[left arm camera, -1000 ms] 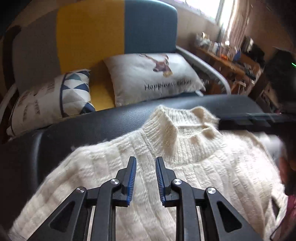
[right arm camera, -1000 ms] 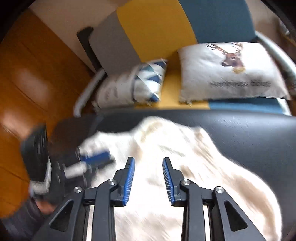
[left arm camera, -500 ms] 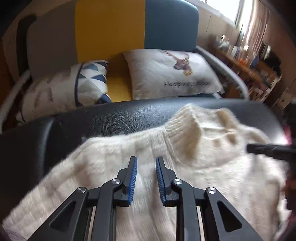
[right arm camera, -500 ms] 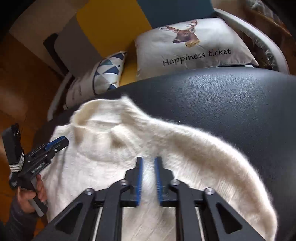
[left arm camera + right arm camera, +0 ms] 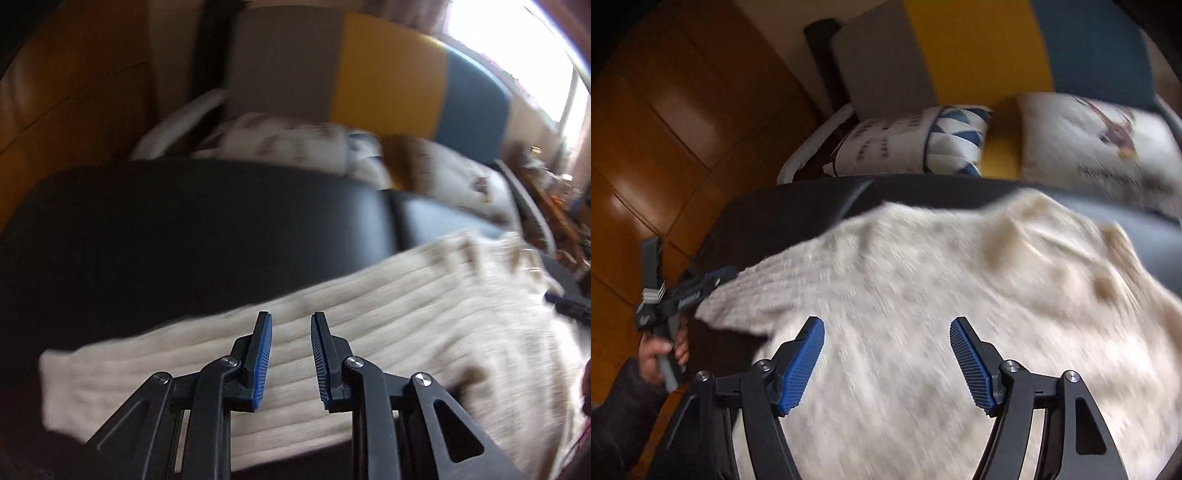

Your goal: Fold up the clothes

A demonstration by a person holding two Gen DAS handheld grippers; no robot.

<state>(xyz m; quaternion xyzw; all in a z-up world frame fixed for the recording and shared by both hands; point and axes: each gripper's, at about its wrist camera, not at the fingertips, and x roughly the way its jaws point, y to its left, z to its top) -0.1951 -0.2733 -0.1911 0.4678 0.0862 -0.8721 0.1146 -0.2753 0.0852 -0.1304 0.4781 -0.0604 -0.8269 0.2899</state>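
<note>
Cream sweater (image 5: 923, 314) is lying spread on the black counter (image 5: 166, 240); the left gripper (image 5: 291, 354) is hovering narrowly parted over its sleeve, the right gripper (image 5: 886, 365) spreading wide above its body.

We find the black table (image 5: 192, 236) bare to the left of the cream sweater (image 5: 923, 314), giving open passage there; the sweater covers the rest of it; beyond the far edge two cushions (image 5: 908, 144) and the sofa back (image 5: 975, 55) close the way; the left claw (image 5: 701, 288) sits at the sleeve end; the right claw (image 5: 886, 362), fingers wide apart, hangs above the knit.
</note>
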